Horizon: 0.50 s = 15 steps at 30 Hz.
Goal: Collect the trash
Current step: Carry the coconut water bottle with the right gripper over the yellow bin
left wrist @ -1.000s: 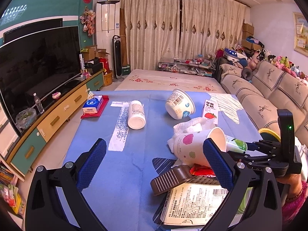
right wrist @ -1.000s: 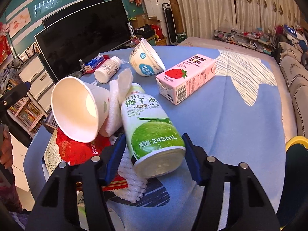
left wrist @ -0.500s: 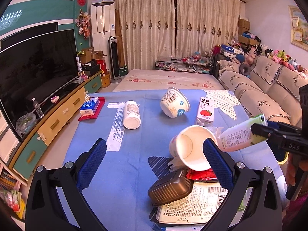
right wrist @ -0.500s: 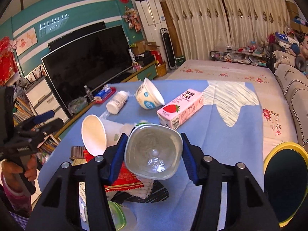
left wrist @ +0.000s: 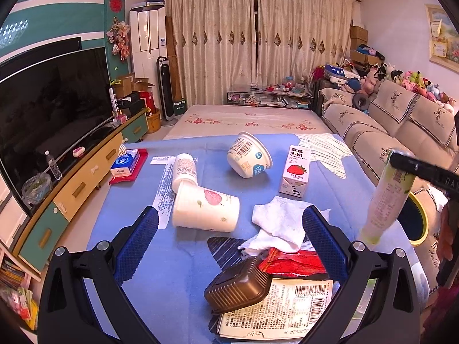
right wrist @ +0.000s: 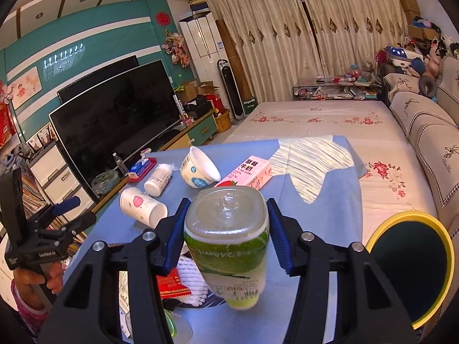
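My right gripper (right wrist: 226, 223) is shut on a green coconut water bottle (right wrist: 228, 246) and holds it upside down above the blue table's right side; the bottle also shows in the left wrist view (left wrist: 385, 197). My left gripper (left wrist: 229, 238) is open and empty, low over the table. Between its fingers lie a paper cup (left wrist: 205, 210) on its side and a crumpled white tissue (left wrist: 279, 223). A brown plastic tray (left wrist: 238, 286), a red wrapper (left wrist: 292, 262) and a printed packet (left wrist: 275, 309) lie just below.
A yellow-rimmed dark bin (right wrist: 410, 269) stands beside the table at the right. Farther on the table (left wrist: 172, 258) lie a white bottle (left wrist: 185, 170), a yogurt tub (left wrist: 248, 159), a strawberry milk carton (left wrist: 295, 173) and a tissue pack (left wrist: 126, 163). TV cabinet left, sofa right.
My right gripper lifted the coconut water bottle off the table and turned it cap-down, moving right. The paper cup rolled left onto its side. The left gripper stayed open.
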Tool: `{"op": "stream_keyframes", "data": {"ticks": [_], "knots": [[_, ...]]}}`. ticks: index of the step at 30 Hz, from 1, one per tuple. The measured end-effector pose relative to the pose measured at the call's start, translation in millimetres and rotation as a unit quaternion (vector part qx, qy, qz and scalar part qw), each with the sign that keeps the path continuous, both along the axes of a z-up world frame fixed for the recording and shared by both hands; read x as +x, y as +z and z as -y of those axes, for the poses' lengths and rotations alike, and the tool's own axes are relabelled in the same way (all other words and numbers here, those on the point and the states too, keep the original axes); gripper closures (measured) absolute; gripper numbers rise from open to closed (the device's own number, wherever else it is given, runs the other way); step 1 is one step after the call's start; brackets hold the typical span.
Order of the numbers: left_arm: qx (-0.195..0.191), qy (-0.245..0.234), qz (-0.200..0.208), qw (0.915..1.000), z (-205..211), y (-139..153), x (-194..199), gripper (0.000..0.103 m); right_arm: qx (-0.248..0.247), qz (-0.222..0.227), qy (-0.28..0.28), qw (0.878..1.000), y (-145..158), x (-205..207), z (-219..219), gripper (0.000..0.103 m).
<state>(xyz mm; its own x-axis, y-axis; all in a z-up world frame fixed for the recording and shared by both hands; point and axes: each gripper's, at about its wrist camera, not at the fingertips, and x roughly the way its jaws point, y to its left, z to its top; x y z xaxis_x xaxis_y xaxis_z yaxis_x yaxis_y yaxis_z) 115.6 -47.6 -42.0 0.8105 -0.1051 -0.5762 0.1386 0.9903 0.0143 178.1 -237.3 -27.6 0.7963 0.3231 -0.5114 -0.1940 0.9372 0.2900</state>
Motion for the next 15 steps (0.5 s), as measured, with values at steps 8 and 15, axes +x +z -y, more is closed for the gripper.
{"op": "stream_keyframes", "data": {"ticks": [8,15], "knots": [[0.010,-0.003,-0.001,0.9999,7,0,2,0.004,0.002,0.027,-0.041,0.999,19,-6,31,0.052],[0.010,-0.004,-0.006,0.9999,12,-2,8,0.004,-0.020,0.033,-0.179,0.983,17,-17,115,0.052]]}}
